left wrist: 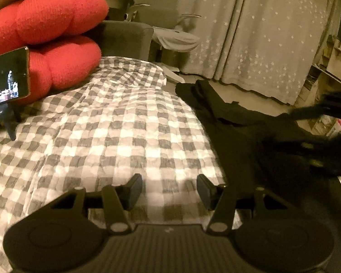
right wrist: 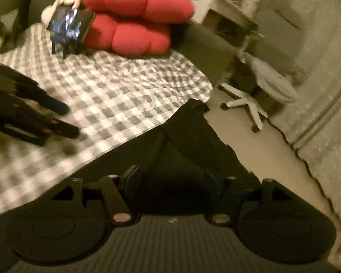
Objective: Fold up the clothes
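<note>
Both claws hang apart and empty, the left claw [left wrist: 169, 190] over checked bedding [left wrist: 116, 132], the right claw [right wrist: 171, 183] above a half-folded black garment [right wrist: 188, 141]; folding remains unfinished.

Red lip-shaped cushion [left wrist: 50, 29] propped at the head of the bed, upper lobe stacked on the lower. Phone [left wrist: 8, 75] on a small dark-legged stand just in front of the cushion, screen lit. Grey-and-white checked bedspread [left wrist: 116, 132] rumpled across the mattress. Dark grey headboard [left wrist: 125, 38] behind. White swivel chair [right wrist: 259, 91] on the pale floor [right wrist: 261, 150] beyond the bed's edge, star base showing. Star-patterned curtain [left wrist: 261, 34] hanging to the floor. Cluttered shelves [left wrist: 329, 68] at the far right, contents too blurred to tell.
</note>
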The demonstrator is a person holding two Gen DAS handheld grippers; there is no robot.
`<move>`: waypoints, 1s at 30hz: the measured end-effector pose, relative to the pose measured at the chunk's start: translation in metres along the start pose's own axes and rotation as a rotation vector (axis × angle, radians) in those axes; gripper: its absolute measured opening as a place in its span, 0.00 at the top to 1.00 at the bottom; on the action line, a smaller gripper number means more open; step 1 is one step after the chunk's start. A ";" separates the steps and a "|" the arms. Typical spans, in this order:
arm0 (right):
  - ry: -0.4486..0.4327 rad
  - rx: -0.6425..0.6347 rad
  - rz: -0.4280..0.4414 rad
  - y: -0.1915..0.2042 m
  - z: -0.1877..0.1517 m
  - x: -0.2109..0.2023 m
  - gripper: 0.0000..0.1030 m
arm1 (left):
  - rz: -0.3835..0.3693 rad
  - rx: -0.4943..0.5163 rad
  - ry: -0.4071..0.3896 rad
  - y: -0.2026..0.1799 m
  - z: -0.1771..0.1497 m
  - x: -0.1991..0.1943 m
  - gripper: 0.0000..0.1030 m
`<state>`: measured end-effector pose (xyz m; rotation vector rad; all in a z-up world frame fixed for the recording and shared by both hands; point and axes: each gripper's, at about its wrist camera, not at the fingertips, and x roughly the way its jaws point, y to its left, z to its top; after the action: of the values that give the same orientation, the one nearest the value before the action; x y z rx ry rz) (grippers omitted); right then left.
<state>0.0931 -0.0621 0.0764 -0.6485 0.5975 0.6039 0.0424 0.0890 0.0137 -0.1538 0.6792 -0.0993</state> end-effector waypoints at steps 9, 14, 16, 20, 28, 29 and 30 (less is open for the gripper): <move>-0.039 -0.013 -0.024 -0.016 0.020 0.082 0.38 | -0.007 -0.010 -0.029 0.003 0.006 0.016 0.44; -0.053 0.129 -0.034 -0.043 0.021 0.093 0.95 | -0.008 -0.005 -0.034 0.004 0.006 0.016 0.44; -0.069 0.187 -0.038 -0.055 0.020 0.090 0.94 | -0.003 0.002 -0.035 0.003 0.006 0.016 0.44; -0.129 0.307 -0.050 -0.077 0.016 0.075 0.96 | 0.001 -0.001 -0.041 0.003 0.006 0.016 0.44; -0.150 0.540 -0.147 -0.120 0.005 0.065 0.96 | 0.013 0.008 -0.050 0.001 0.005 0.018 0.44; -0.144 0.557 -0.158 -0.123 0.005 0.065 0.96 | 0.013 0.008 -0.051 0.001 0.005 0.018 0.44; -0.139 0.575 -0.169 -0.127 0.005 0.065 0.96 | 0.013 0.009 -0.051 0.002 0.006 0.019 0.44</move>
<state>0.2238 -0.1196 0.0825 -0.1124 0.5458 0.2916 0.0604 0.0887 0.0063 -0.1431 0.6284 -0.0857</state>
